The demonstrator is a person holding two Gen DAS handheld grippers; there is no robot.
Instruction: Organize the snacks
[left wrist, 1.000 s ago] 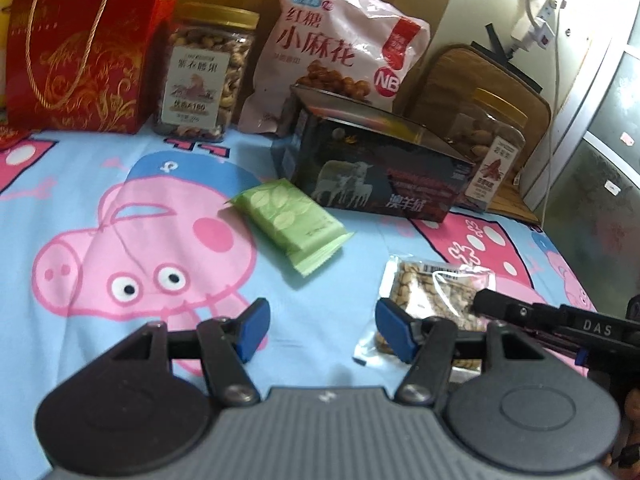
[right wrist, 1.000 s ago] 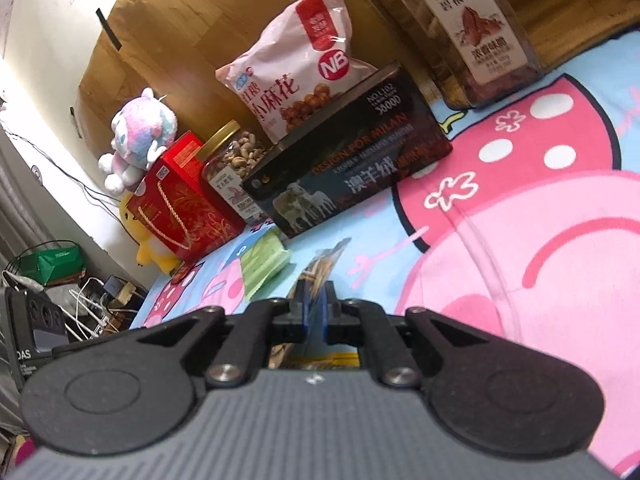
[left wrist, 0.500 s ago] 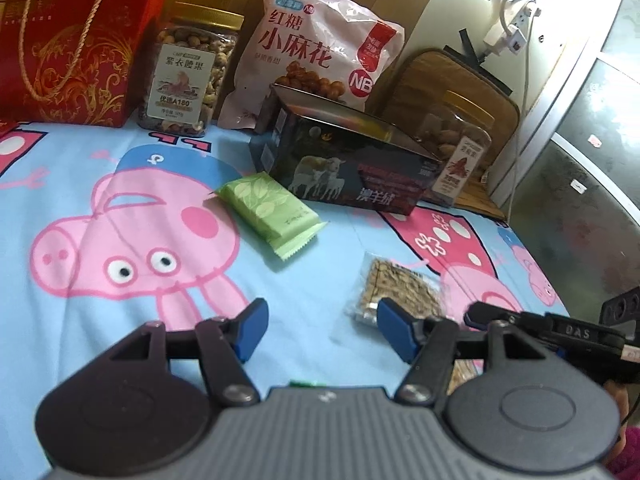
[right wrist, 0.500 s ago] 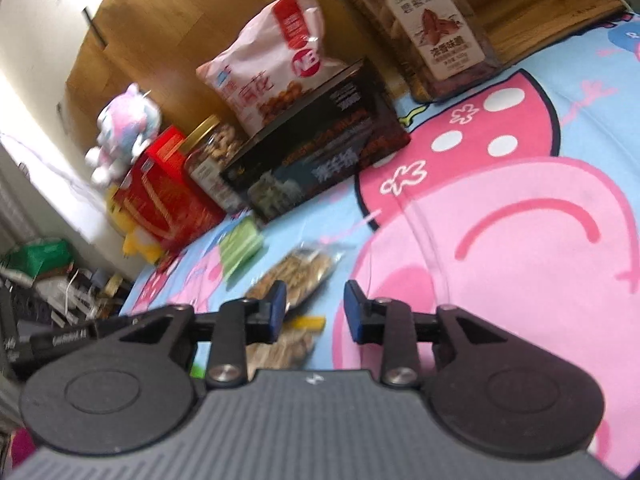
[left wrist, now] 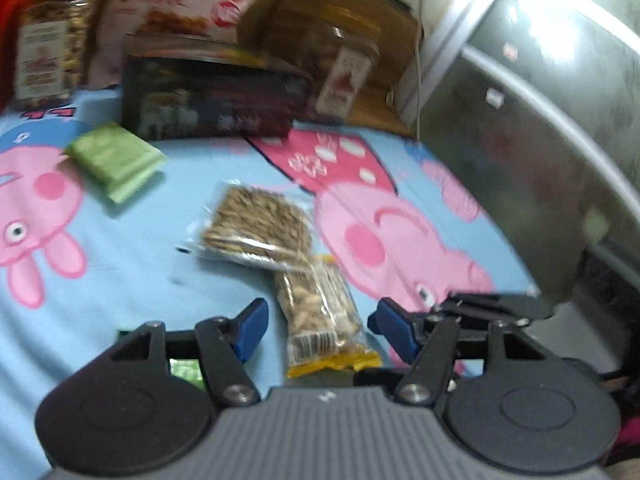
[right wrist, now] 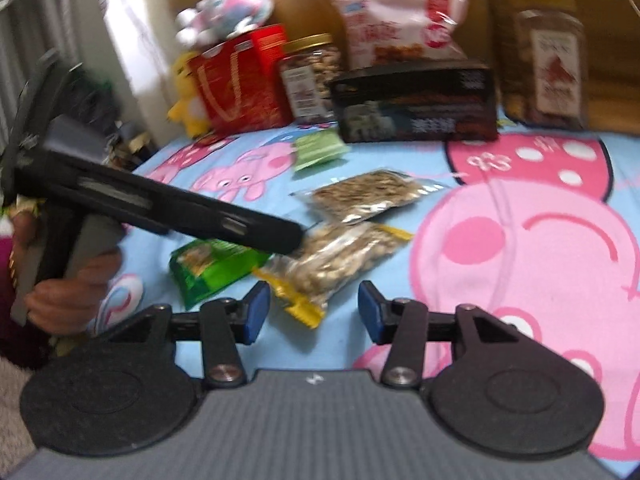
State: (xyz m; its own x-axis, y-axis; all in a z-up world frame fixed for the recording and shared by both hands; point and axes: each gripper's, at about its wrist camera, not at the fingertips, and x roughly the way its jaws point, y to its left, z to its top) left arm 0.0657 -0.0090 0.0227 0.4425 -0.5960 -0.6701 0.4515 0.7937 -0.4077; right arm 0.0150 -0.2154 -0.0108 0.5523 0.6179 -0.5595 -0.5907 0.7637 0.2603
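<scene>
At the bottom of the left wrist view the left gripper (left wrist: pixel 318 322) stands with its blue pads apart, empty, with the barcode end of the yellow-ended nut packet (left wrist: pixel 320 308) lying on the sheet between and just beyond them. The pads do not touch it. In the right wrist view the right gripper (right wrist: pixel 314 311) fills the bottom of the frame, its jaws opening, with nothing pressed between them; the yellow crimped end of that same packet shows just above the gap.

A little further up, the clear seed packet (left wrist: pixel 256 226) lies partly over the far end of the nut packet, so the two touch. In the right wrist view a green foil packet (right wrist: pixel 212 266) sits just left of the nut packet, partly under the black body of the other gripper, which a hand (right wrist: pixel 72 292) holds at lower left. Beyond these, toward the upper left of the left view, a pale green wafer pack (left wrist: pixel 114 158) lies alone on the cartoon bedsheet (left wrist: pixel 120 260).

Farthest back, the dark box (right wrist: pixel 416 106), two nut jars (right wrist: pixel 310 78) (right wrist: pixel 550 70), the pink bag (right wrist: pixel 404 18) and the red gift box (right wrist: pixel 240 80) stand in a row.

My reading: the big items look arranged already, while the four small packets remain loose on the sheet, so the sorting seems roughly halfway, with gathering them still ahead.
</scene>
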